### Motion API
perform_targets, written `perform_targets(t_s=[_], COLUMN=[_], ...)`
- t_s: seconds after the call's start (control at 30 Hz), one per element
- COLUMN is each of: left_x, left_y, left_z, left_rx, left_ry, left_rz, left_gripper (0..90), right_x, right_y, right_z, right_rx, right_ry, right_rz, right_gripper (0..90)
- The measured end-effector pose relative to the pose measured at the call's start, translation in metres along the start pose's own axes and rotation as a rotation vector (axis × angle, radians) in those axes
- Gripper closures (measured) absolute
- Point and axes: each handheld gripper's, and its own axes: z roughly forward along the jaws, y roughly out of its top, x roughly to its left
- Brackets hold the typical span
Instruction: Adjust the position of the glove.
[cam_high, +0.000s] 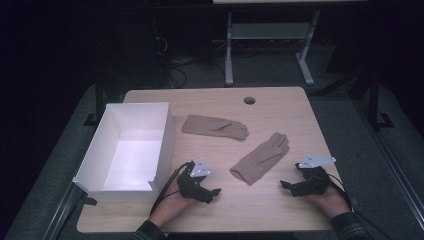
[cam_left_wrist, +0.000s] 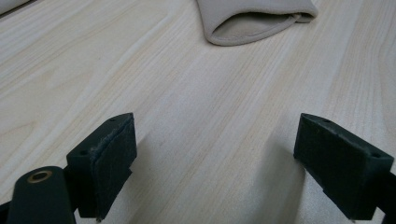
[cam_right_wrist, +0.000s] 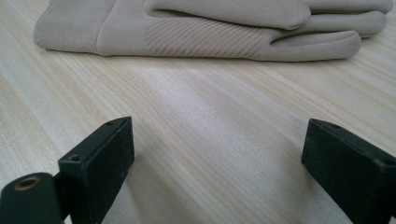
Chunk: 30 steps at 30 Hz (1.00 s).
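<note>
Two beige gloves lie flat on the wooden table (cam_high: 280, 105). One glove (cam_high: 215, 126) rests near the middle, fingers pointing right. The other glove (cam_high: 261, 157) lies diagonally, cuff toward the front; its open cuff (cam_left_wrist: 254, 25) faces my left gripper, and its side (cam_right_wrist: 205, 30) stretches across ahead of my right gripper. My left gripper (cam_high: 216, 192) sits low on the table to the left of that cuff, open, nothing between its jaws (cam_left_wrist: 215, 163). My right gripper (cam_high: 284, 185) rests to the right of the glove, also open and empty (cam_right_wrist: 217, 172).
A white open box (cam_high: 125, 150) stands on the left part of the table, beside my left hand. A round cable hole (cam_high: 249, 100) is at the table's far edge. A desk frame (cam_high: 270, 45) and cables stand on the dark floor beyond.
</note>
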Motion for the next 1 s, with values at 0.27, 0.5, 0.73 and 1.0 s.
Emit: perform_targets(t_s=[0.27, 0.5, 0.73, 1.0], left_x=[0.0, 0.0, 0.001, 0.0], left_y=[0.001, 0.001, 0.0, 0.0], left_z=[0.001, 0.001, -0.001, -0.001], left_rx=[0.002, -0.001, 0.001, 0.002], left_ry=[0.002, 0.002, -0.006, -0.008], left_rz=[-0.004, -0.006, 0.012, 0.014], left_gripper=[12.5, 12.5, 12.6, 12.6], right_x=[-0.002, 0.004, 0.015, 0.026], right_y=[0.003, 0.01, 0.025, 0.038], right_z=[-0.002, -0.009, -0.007, -0.001], right_rx=[0.007, -0.016, -0.011, -0.017], right_ry=[0.02, 0.001, 0.056, 0.132], right_rz=[0.006, 0.001, -0.024, -0.051], right_gripper=[17.6, 41.3, 72.9, 89.6])
